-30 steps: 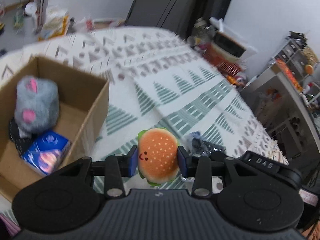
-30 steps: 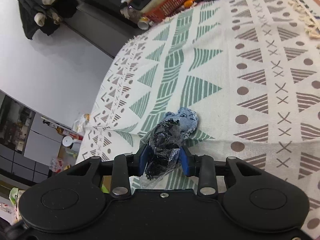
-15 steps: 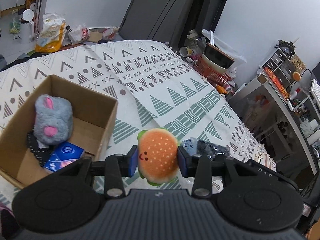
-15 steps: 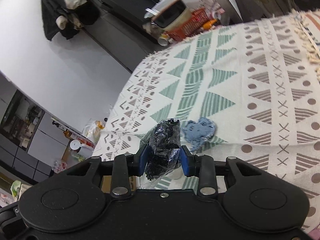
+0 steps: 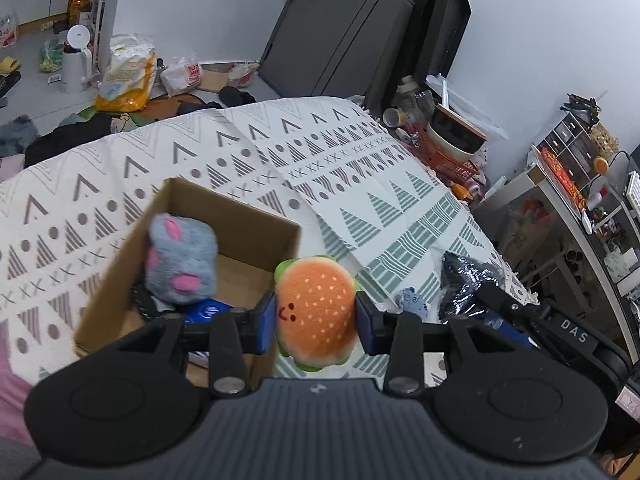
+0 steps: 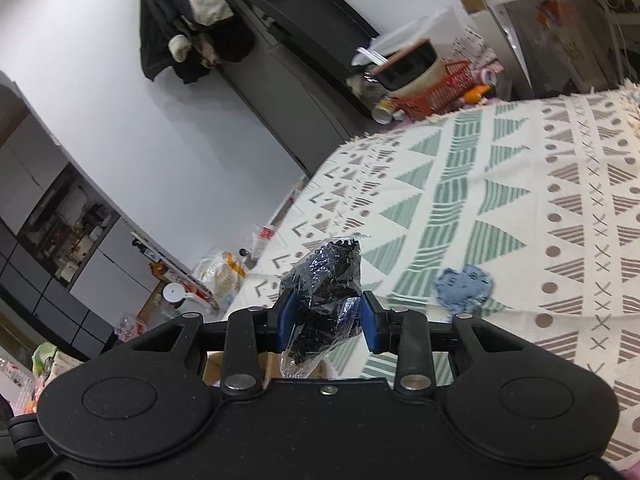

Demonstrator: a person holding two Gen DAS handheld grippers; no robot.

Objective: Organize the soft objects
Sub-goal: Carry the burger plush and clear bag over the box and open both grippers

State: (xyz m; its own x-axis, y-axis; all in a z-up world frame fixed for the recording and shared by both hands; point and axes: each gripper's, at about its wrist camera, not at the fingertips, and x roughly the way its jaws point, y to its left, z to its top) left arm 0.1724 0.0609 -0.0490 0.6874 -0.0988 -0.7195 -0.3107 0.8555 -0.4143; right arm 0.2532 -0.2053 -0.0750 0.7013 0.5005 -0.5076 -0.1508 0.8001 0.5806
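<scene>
My left gripper [image 5: 316,322] is shut on a plush hamburger [image 5: 316,312] with a smiling face, held in the air by the near right corner of an open cardboard box [image 5: 120,272]. Inside the box lie a grey plush with pink patches [image 5: 180,264] and a blue packet [image 5: 208,310]. My right gripper [image 6: 326,320] is shut on a black item in a clear plastic bag [image 6: 326,284], lifted above the patterned blanket [image 6: 520,208]; the same bag [image 5: 464,280] shows right of the hamburger in the left wrist view. A small blue fabric piece [image 6: 464,286] lies on the blanket.
The blanket [image 5: 280,160] covers a bed. Beyond its far edge stand a black cabinet [image 5: 360,28], a red basket with a pot [image 5: 452,140] and a cluttered shelf [image 5: 568,184]. Bags and a white kettle [image 5: 76,60] sit on the floor at the left.
Both grippers have risen and tilted up with their loads. The box now sits closer under the hamburger, and the blue fabric piece has fallen farther below and to the right of the bag.
</scene>
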